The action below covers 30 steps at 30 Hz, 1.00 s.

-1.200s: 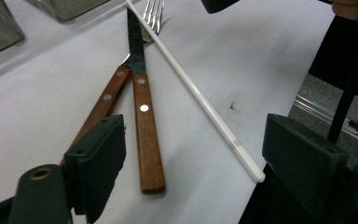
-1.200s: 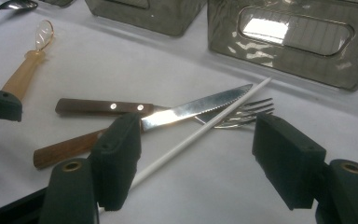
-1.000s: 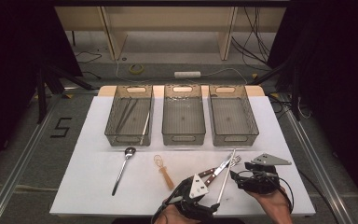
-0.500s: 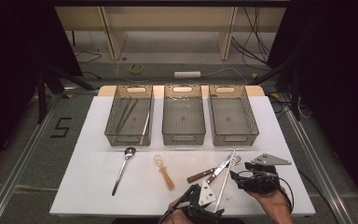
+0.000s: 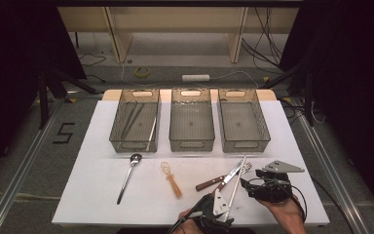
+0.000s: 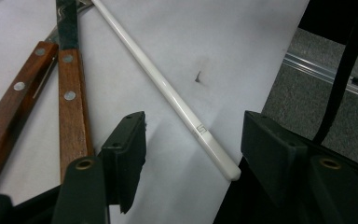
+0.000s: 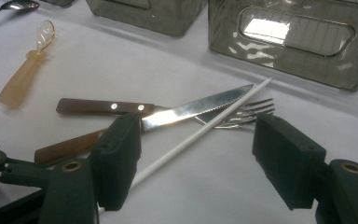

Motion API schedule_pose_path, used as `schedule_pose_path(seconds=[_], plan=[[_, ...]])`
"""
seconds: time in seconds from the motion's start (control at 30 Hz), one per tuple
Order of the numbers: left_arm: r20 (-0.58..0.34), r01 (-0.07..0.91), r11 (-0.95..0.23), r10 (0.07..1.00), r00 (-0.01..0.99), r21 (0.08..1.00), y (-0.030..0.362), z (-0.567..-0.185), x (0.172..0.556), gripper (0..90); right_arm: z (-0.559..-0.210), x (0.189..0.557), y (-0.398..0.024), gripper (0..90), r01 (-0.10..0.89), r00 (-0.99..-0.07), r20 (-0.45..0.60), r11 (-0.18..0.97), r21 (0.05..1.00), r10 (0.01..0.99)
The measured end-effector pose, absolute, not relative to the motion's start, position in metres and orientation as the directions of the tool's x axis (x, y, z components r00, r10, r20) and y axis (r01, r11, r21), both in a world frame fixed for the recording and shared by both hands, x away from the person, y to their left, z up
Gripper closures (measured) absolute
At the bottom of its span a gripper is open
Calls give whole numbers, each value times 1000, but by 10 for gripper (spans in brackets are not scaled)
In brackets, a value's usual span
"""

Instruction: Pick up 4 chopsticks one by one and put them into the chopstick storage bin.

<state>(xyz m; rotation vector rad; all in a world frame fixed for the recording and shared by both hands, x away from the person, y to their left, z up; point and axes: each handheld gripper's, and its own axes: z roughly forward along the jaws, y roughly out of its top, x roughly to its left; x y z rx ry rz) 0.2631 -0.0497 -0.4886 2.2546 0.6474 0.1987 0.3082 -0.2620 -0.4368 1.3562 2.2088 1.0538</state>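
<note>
1. Left hand-held gripper [image 6: 186,154]: jaws have just been closing around the slim white plastic chopstick [image 6: 168,91] on the white tabletop [image 5: 92,185], not yet pinching.
2. Right hand-held gripper [image 7: 196,158] waits spread.
3. Left-hand grey bin [image 5: 118,141] holds several utensils; wooden-handled knife [image 7: 168,112], fork [image 7: 249,114], spoons remain unsorted.

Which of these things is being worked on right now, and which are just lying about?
In hand:
left gripper, jaws just closing around the white chopstick, not yet pressing it
knife and fork lying under it

Lying about:
right gripper, open, hovering
spoon
small amber spoon
three bins
</note>
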Motion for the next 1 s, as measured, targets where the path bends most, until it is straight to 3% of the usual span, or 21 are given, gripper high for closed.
schedule_pose_path(seconds=[0.7,1.0], plan=[[-22,390,-613,520,854,687,-52,-488,264,571,-437,308,-262,335,614,-489,87,272,741,868],[-23,395,-605,529,849,691,-50,-488,266,711,-437,308,-261,335,613,-492,84,276,740,867]])
